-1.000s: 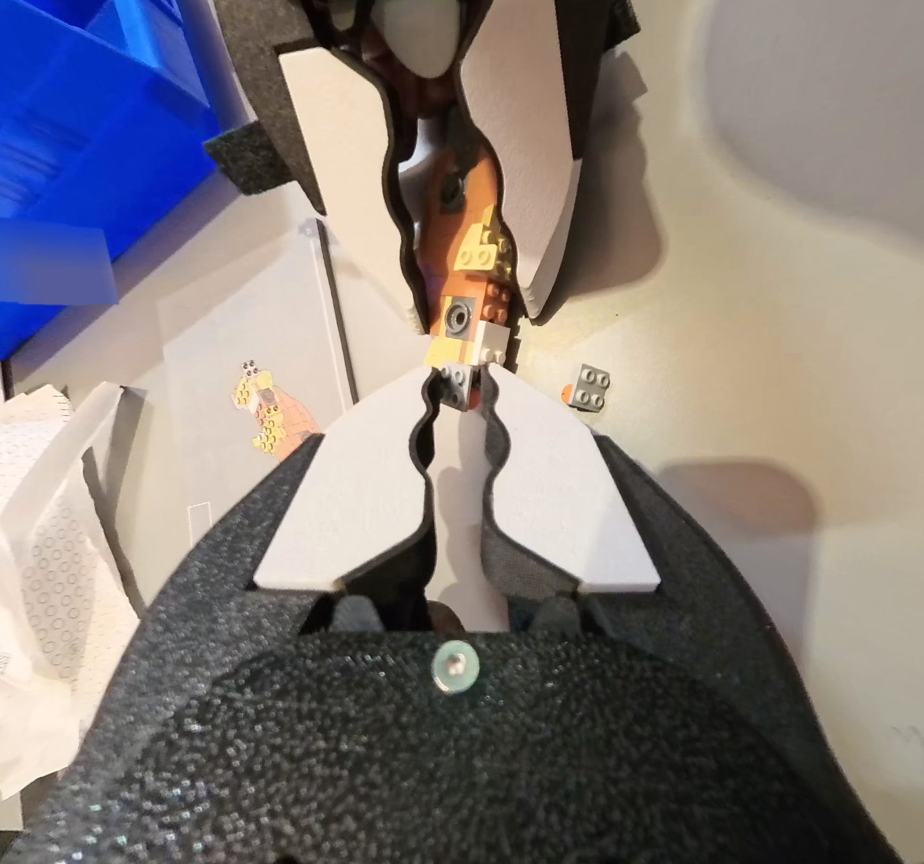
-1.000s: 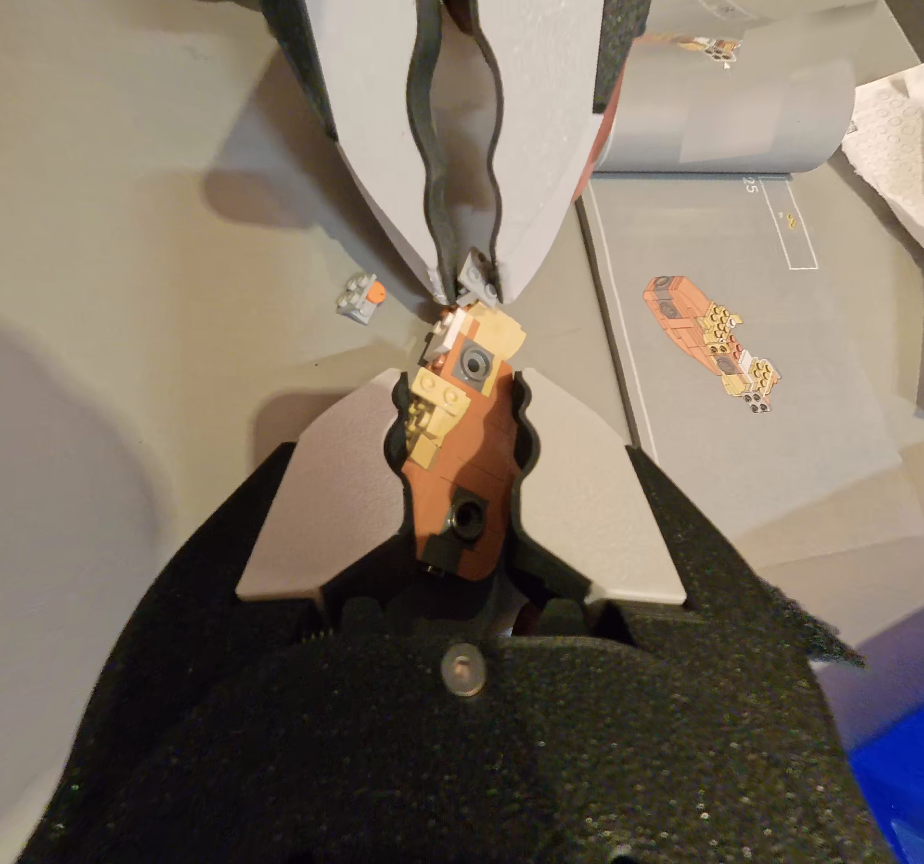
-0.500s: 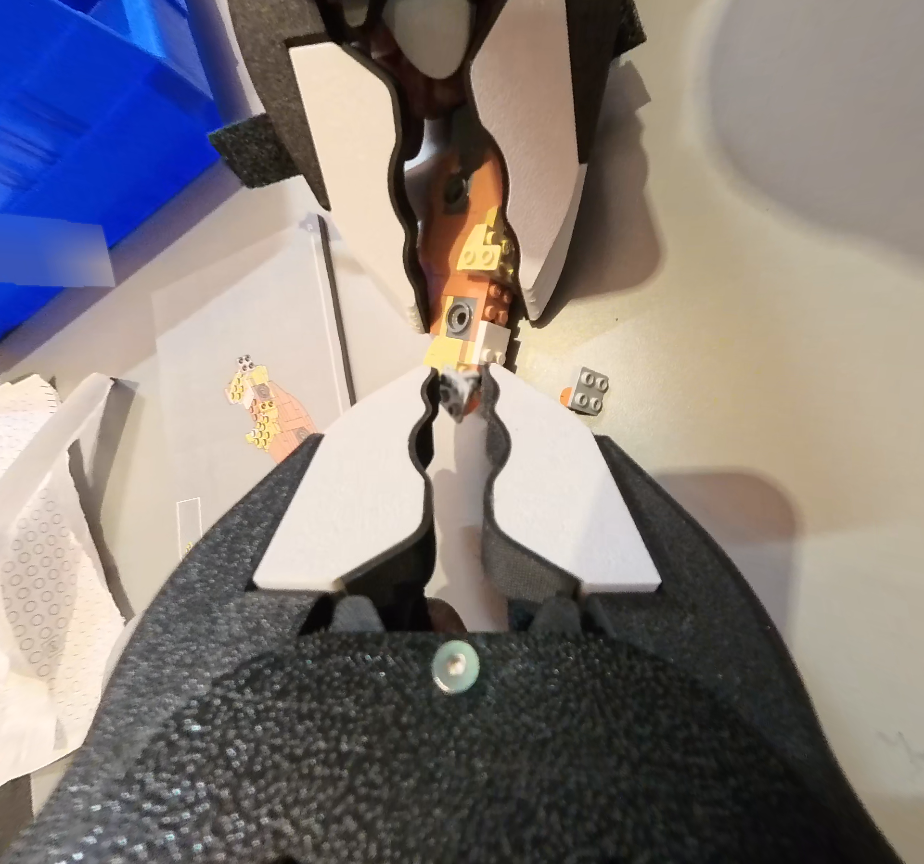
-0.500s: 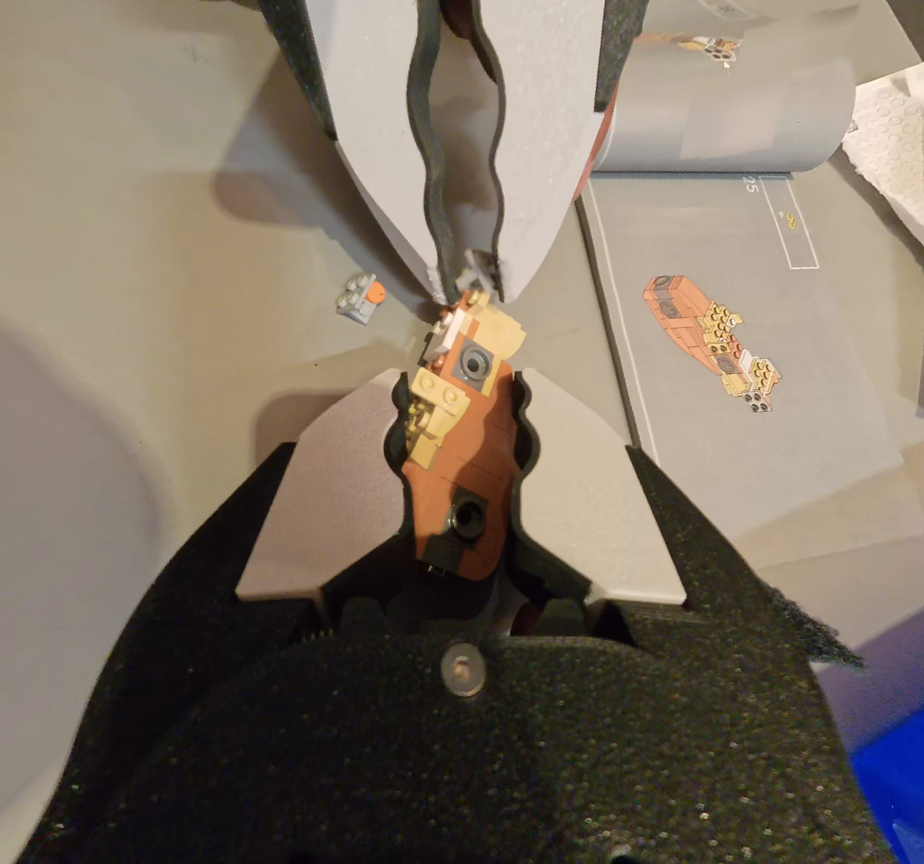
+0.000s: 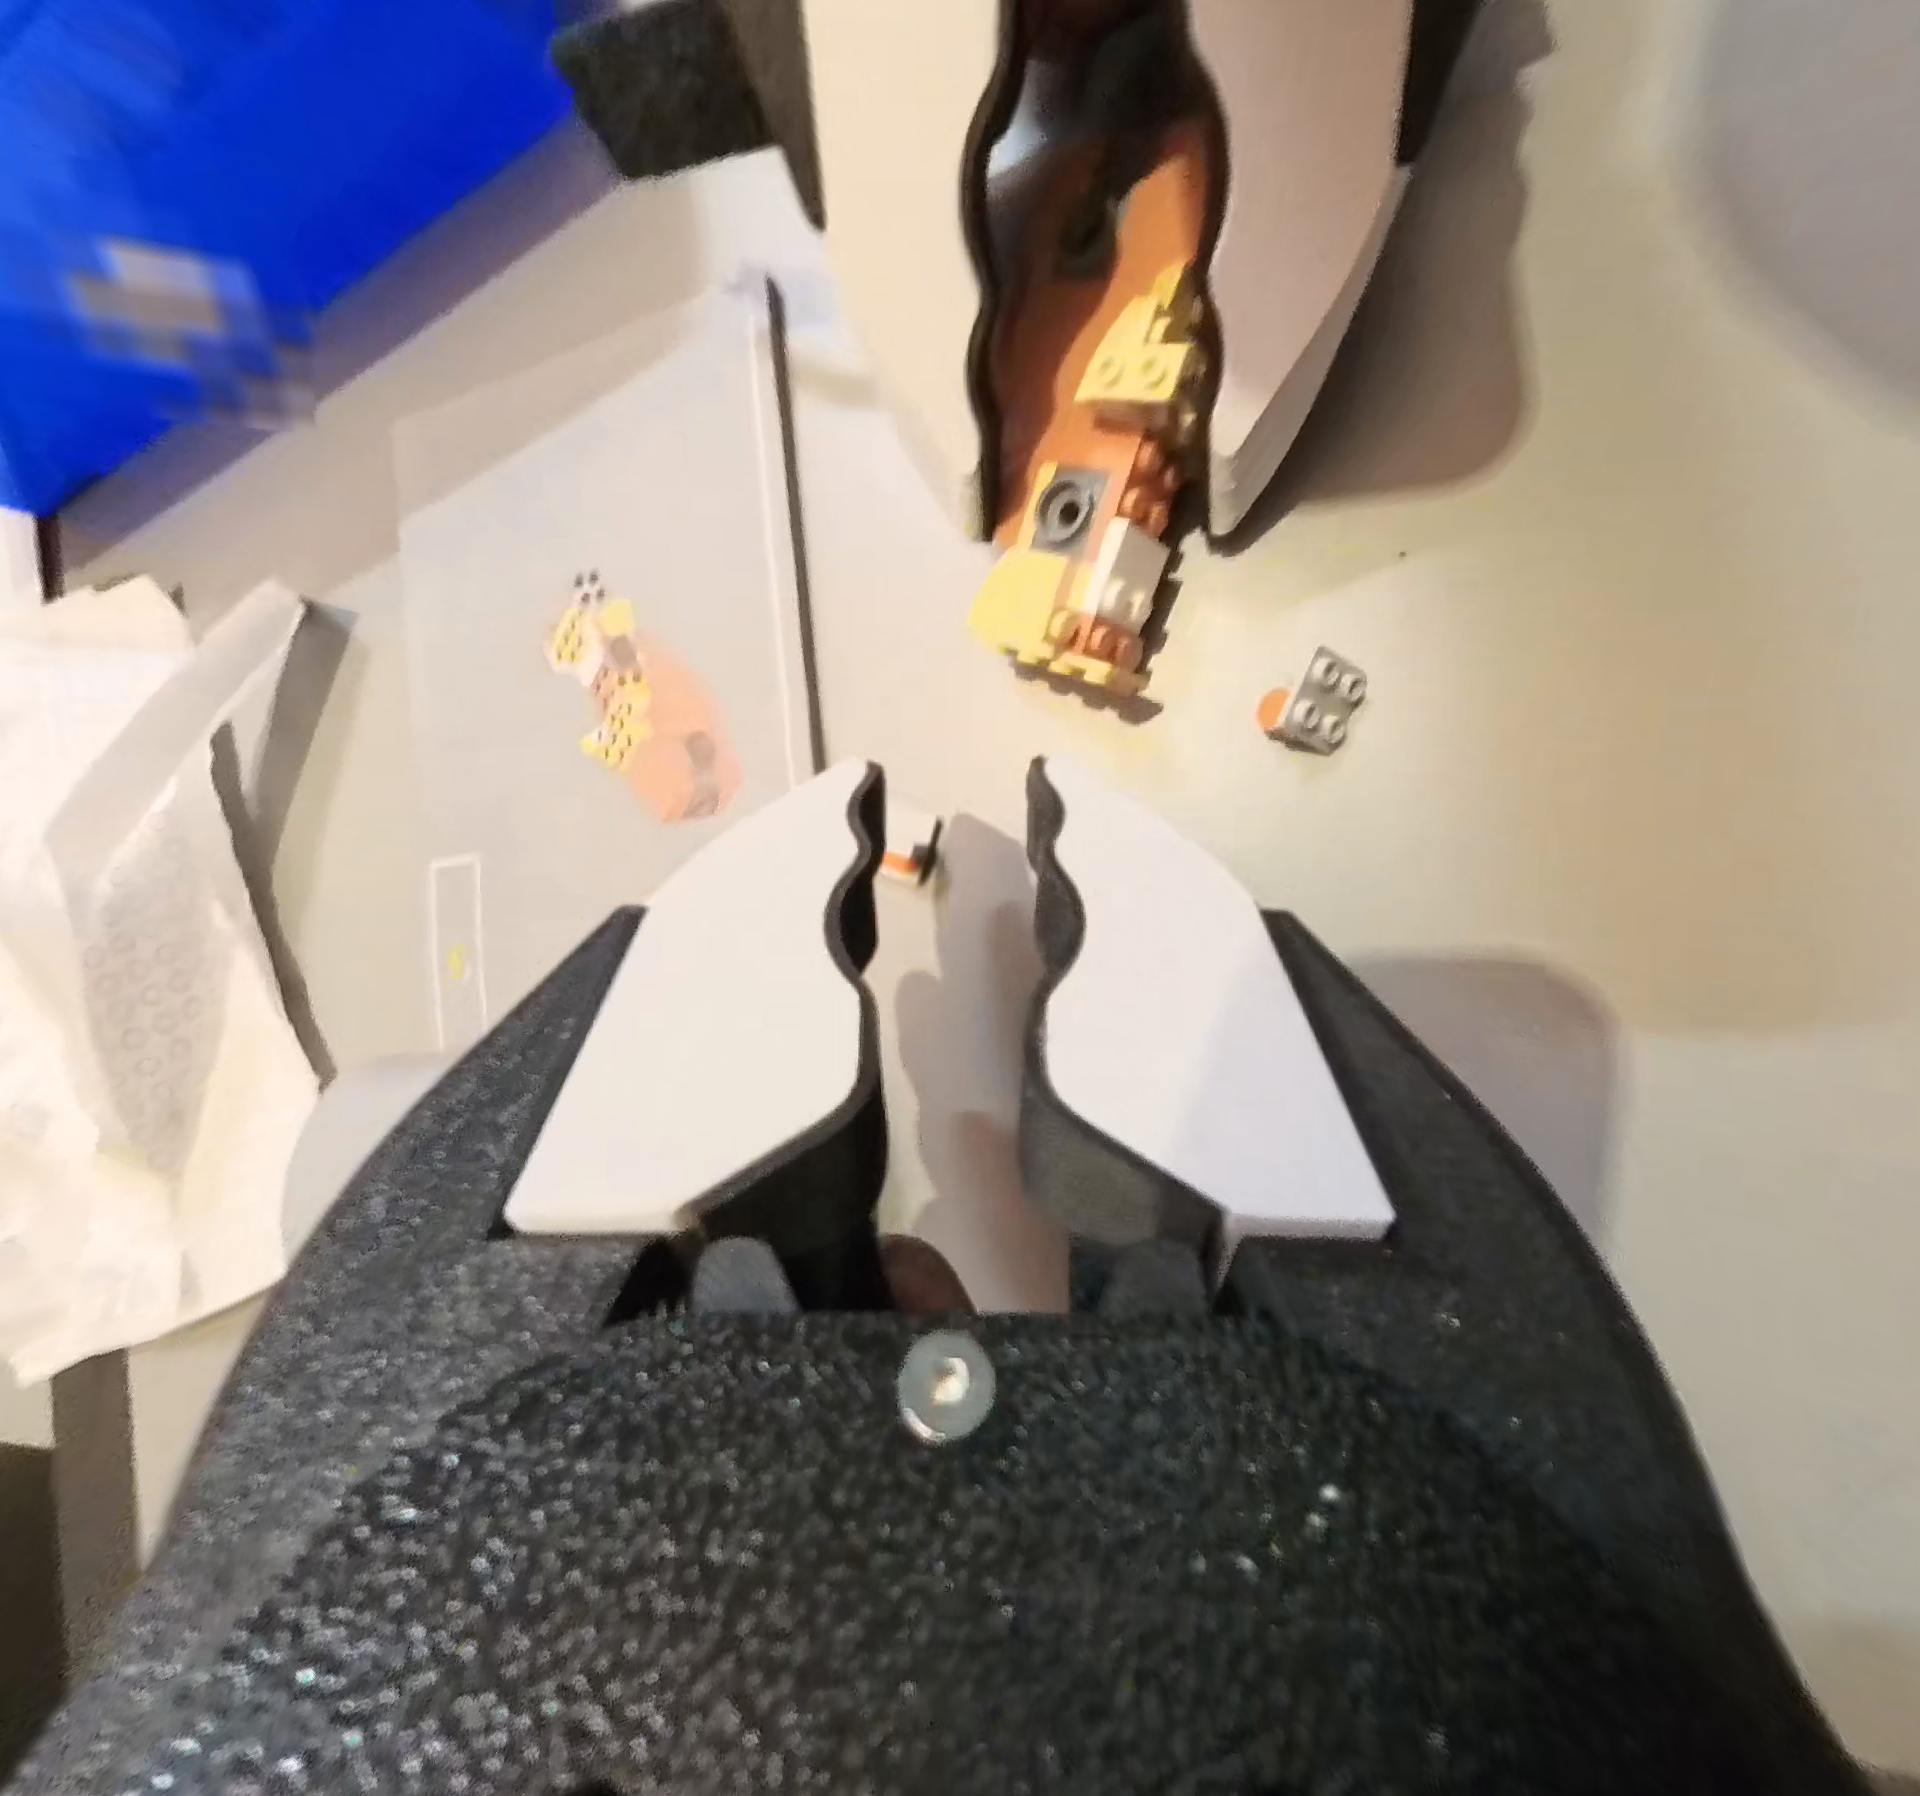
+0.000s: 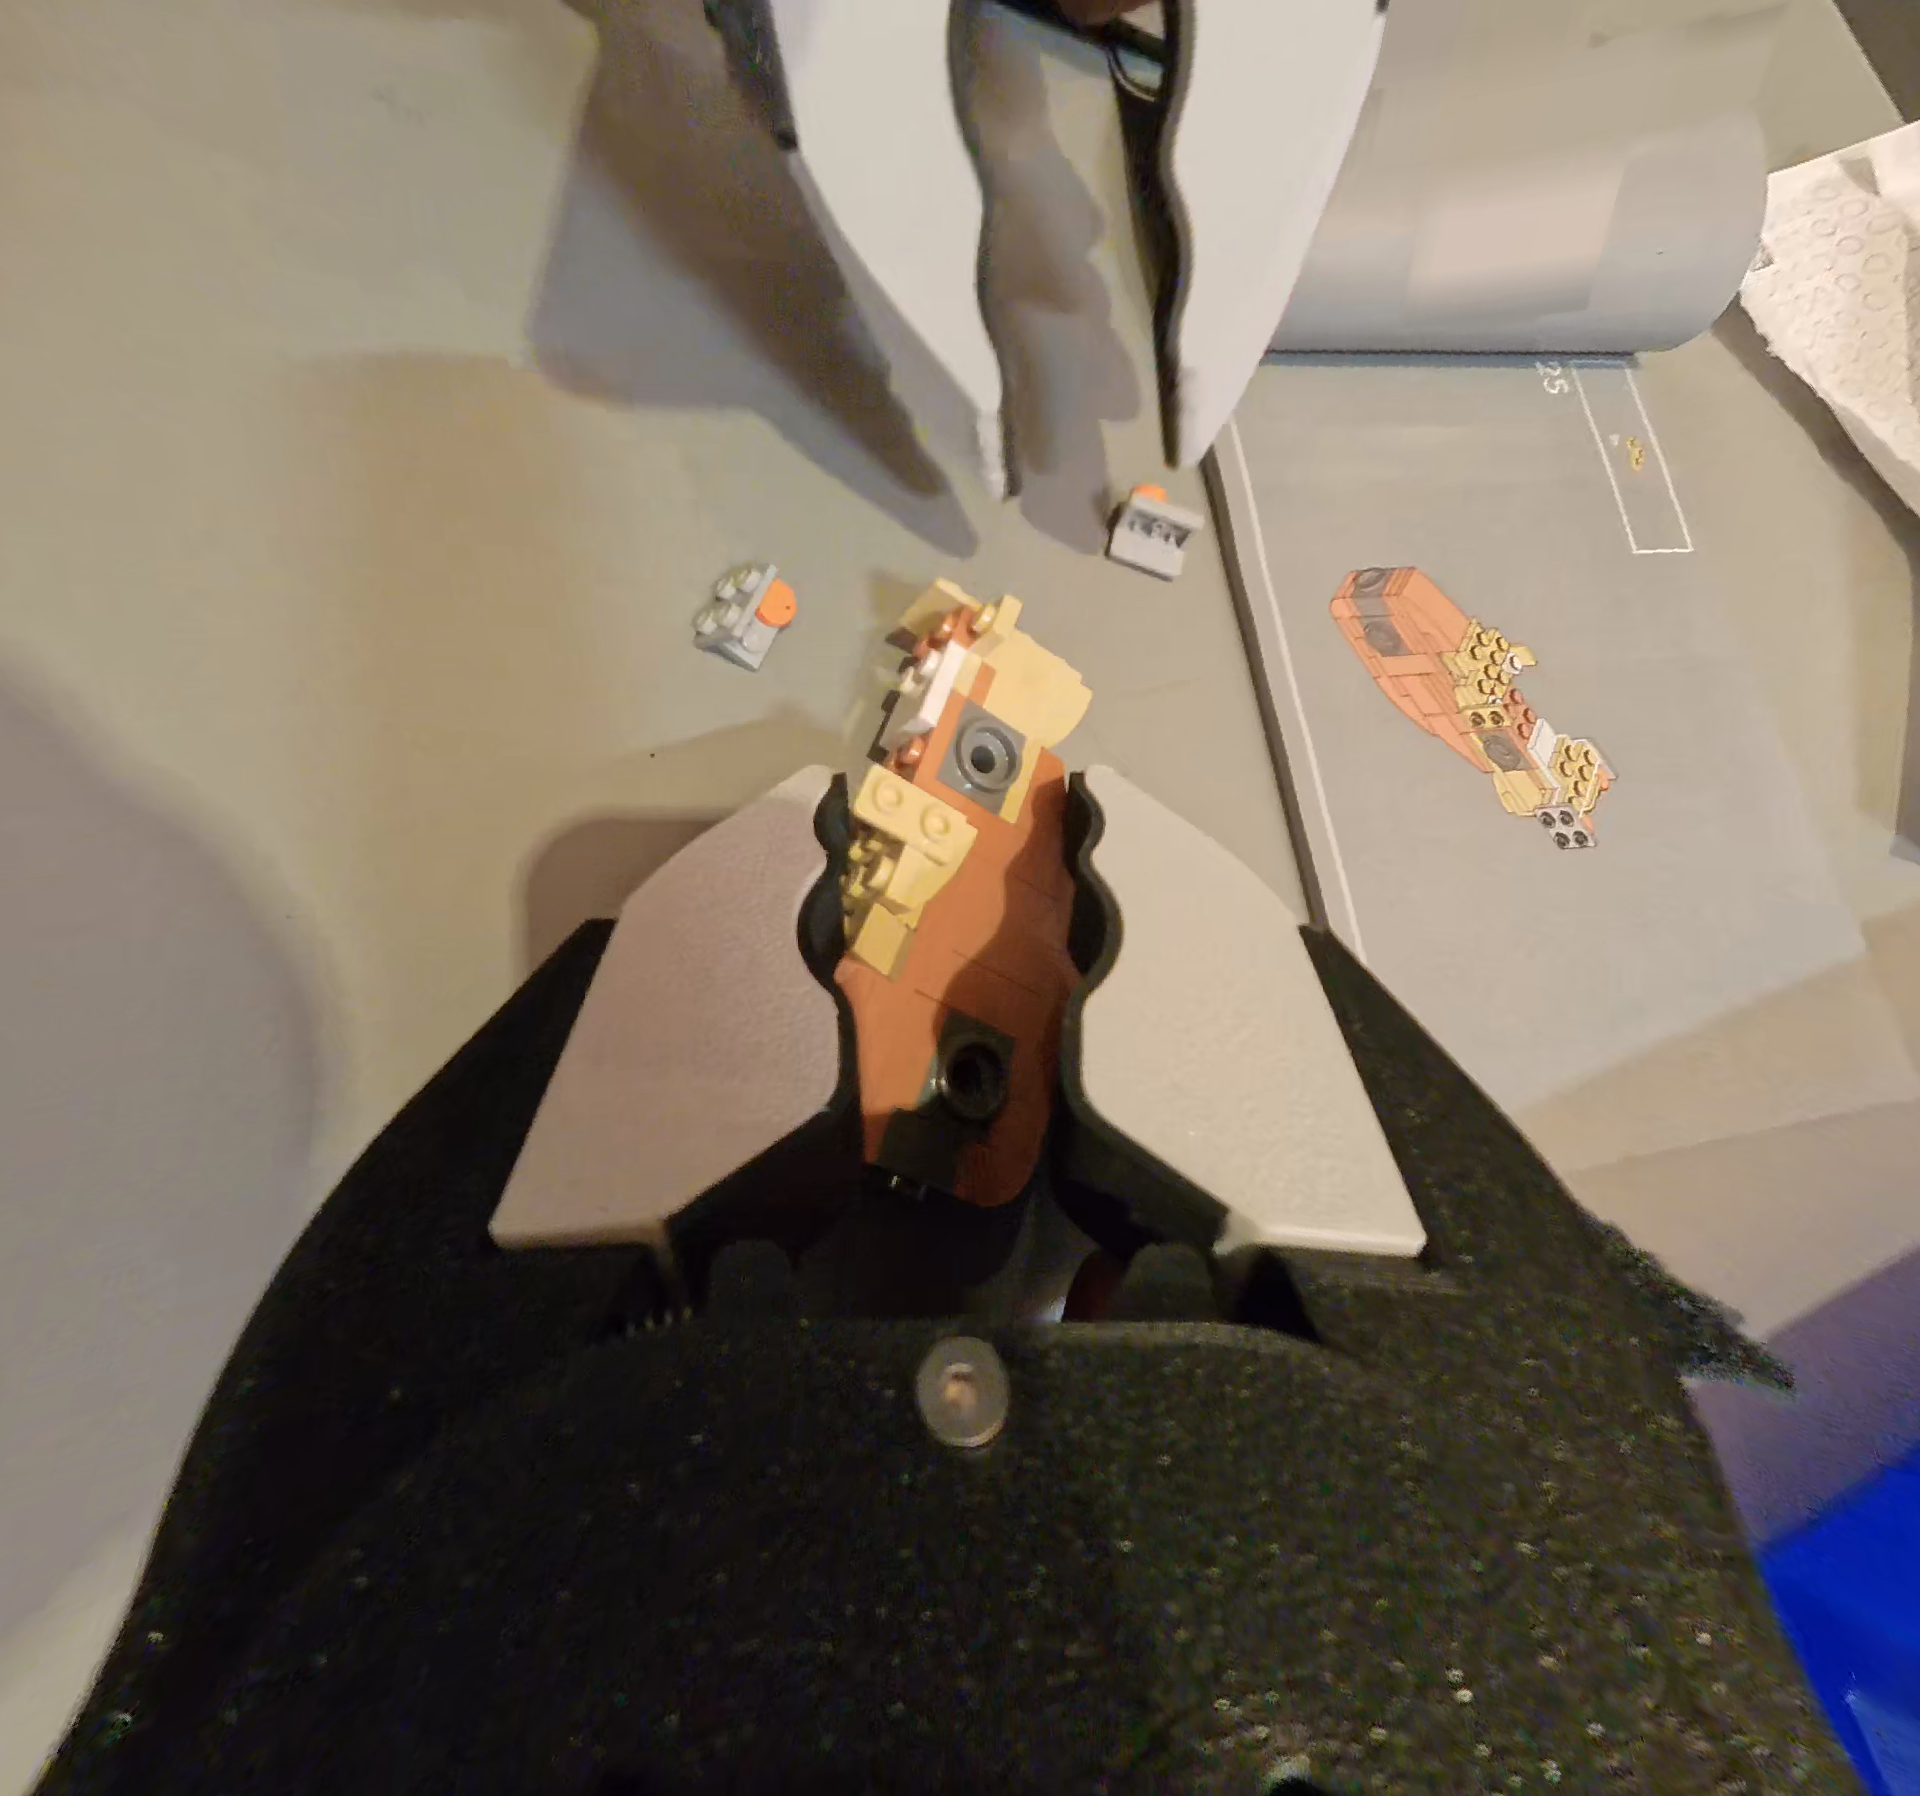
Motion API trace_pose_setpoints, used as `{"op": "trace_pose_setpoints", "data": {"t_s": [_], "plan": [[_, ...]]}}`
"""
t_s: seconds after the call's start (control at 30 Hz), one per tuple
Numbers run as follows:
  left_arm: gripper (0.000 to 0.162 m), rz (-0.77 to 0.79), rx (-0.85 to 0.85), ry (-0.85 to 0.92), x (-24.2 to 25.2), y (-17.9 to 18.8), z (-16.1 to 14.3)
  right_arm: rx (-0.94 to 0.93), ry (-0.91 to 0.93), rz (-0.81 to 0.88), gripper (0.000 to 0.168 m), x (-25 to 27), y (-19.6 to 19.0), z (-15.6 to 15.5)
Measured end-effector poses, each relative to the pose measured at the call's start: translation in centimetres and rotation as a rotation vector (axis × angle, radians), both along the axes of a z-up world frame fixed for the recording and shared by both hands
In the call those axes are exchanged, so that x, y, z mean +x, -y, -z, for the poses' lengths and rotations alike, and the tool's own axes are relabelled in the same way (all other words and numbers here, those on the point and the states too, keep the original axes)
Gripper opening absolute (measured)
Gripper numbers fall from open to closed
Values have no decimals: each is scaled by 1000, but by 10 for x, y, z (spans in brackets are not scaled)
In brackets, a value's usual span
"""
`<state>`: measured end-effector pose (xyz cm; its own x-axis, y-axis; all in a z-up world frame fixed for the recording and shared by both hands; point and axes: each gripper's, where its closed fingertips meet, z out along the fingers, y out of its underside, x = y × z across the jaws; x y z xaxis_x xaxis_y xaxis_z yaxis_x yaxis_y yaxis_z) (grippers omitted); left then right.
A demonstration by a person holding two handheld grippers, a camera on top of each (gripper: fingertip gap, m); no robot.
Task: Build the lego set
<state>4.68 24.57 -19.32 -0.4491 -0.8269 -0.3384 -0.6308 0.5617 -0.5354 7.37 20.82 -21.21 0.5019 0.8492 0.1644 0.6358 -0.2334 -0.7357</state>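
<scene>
The right gripper (image 6: 951, 790) has its jaws clamped on the lego model (image 6: 961, 899), a brown hull with tan, white and dark grey bricks at its front end, which juts out past the fingertips above the pale surface (image 6: 312, 396). Opposite it, the left gripper (image 5: 954, 780) has its jaws parted with nothing between them; its fingertips (image 6: 1195, 416) sit apart from the model's front end. A small grey piece with an orange stud (image 6: 1151, 528) lies on the surface just beside the left gripper's tips, close to the edge of the instruction booklet (image 6: 1558, 915). In the left wrist view this same small piece (image 5: 912, 851) shows through the gap between the parted jaws. A second grey brick with an orange stud (image 6: 746, 626) lies on the surface near the model's front end, on the side away from the booklet. The booklet lies open on a page with a drawing of the brown and tan model (image 6: 1470, 707), its other page curled up into a roll. A white perforated bag (image 5: 114, 967) lies beyond the booklet, and a blue bin (image 5: 260, 136) stands near it, blurred in the left wrist view.
</scene>
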Motion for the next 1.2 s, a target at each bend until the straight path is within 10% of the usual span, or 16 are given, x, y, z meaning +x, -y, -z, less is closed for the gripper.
{"op": "trace_pose_setpoints", "data": {"t_s": [0.4,1.2], "plan": [[14,-318,-138,-79,1,-28,17,1,1,9,40,1,-1,0],[7,-379,12,-74,11,-34,23,-19,-43,-22,38,1,5,-4]]}}
